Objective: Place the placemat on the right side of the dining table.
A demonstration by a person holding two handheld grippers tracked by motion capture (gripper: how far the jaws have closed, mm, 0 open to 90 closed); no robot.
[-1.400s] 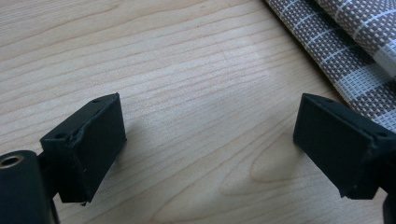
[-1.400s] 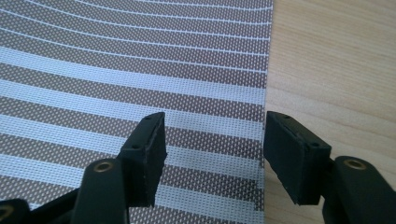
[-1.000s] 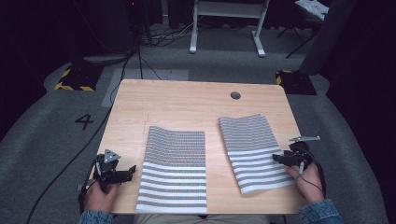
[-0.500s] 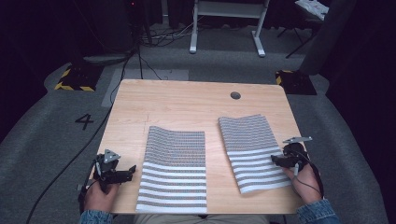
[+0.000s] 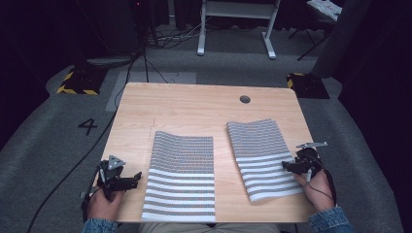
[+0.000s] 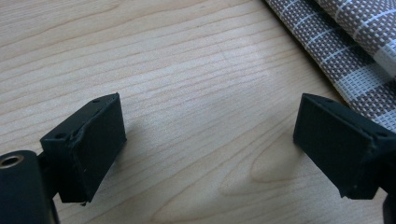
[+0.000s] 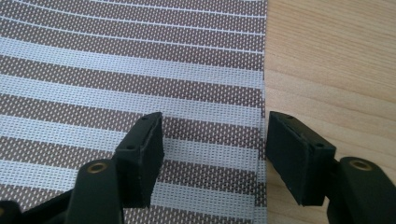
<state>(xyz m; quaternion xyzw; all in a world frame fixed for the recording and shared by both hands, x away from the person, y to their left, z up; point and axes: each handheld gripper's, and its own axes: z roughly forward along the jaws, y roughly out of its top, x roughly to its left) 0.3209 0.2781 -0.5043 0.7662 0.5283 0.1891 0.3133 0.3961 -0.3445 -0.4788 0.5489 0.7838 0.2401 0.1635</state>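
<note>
The right claw point(image 5: 290, 167) is open over the edge of the right striped mat point(image 5: 265, 155) flat on the table point(image 5: 194, 107), not grabbing it yet, and the left claw point(image 5: 132, 178) waits open beside the other mat point(image 5: 180, 182).

On the wooden table point(image 5: 194, 104) lie 2 striped woven mats: 1 mat point(image 5: 180, 175) near the table's front middle; 1 mat point(image 5: 262, 155) to its right, nearer the table's right edge; 2 grippers are in hand at the table's front: 1 left gripper point(image 5: 137, 177) at the front left corner; 1 right gripper point(image 5: 285, 166) at the right mat's edge; 1 round grommet hole point(image 5: 245, 99) sits near the table's far edge.
</note>
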